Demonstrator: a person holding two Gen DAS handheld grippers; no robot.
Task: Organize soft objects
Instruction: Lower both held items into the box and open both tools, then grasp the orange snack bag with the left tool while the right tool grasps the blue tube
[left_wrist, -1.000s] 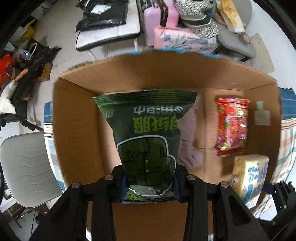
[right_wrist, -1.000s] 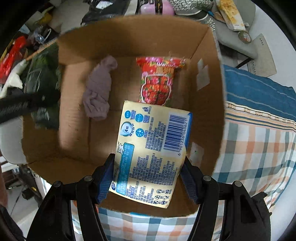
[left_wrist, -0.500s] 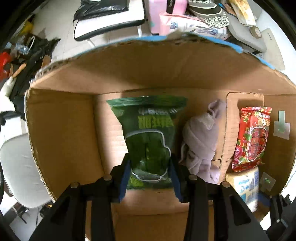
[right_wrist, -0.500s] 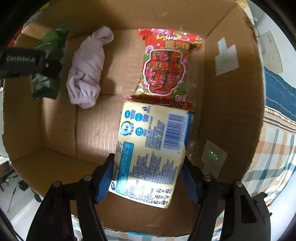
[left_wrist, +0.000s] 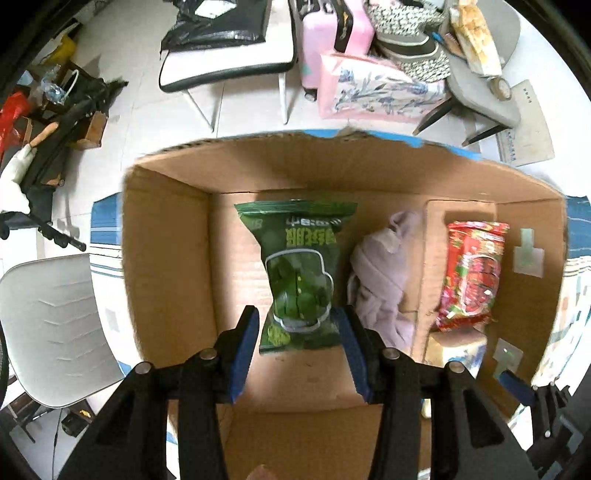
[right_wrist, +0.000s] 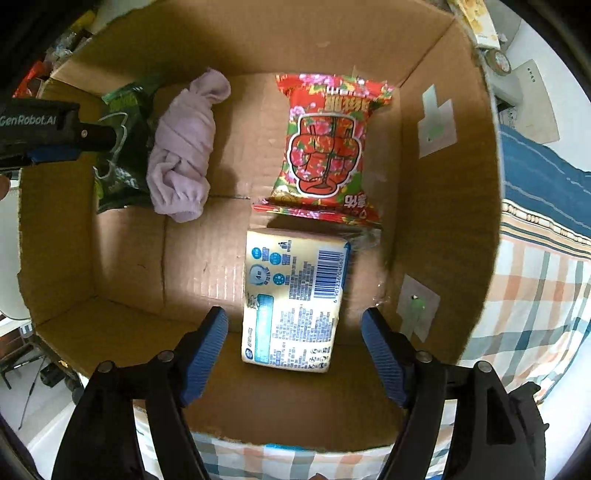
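Observation:
A cardboard box (left_wrist: 166, 258) (right_wrist: 443, 184) holds several soft items. A green snack bag (left_wrist: 301, 273) (right_wrist: 122, 147) lies on its floor at the left. My left gripper (left_wrist: 301, 350) is open, its pads either side of the bag's near end without touching. A lilac rolled cloth (left_wrist: 380, 284) (right_wrist: 186, 144) lies next to it. A red flowered bag (left_wrist: 471, 273) (right_wrist: 328, 147) lies at the right. A yellow tissue pack (right_wrist: 295, 299) (left_wrist: 458, 349) lies in front of it. My right gripper (right_wrist: 293, 343) is open, with gaps to the pack on both sides.
The box stands on a plaid and blue cloth (right_wrist: 535, 277). Beyond it on the floor are a white chair (left_wrist: 48, 328), a black-and-white chair (left_wrist: 225, 51), a pink suitcase (left_wrist: 332, 33), a floral pink pack (left_wrist: 373, 92) and clutter at the left (left_wrist: 44, 122).
Both grippers lowered their loads into the box and opened. The green bag and the tissue pack now lie on the box floor, and both grippers have drawn back a little.

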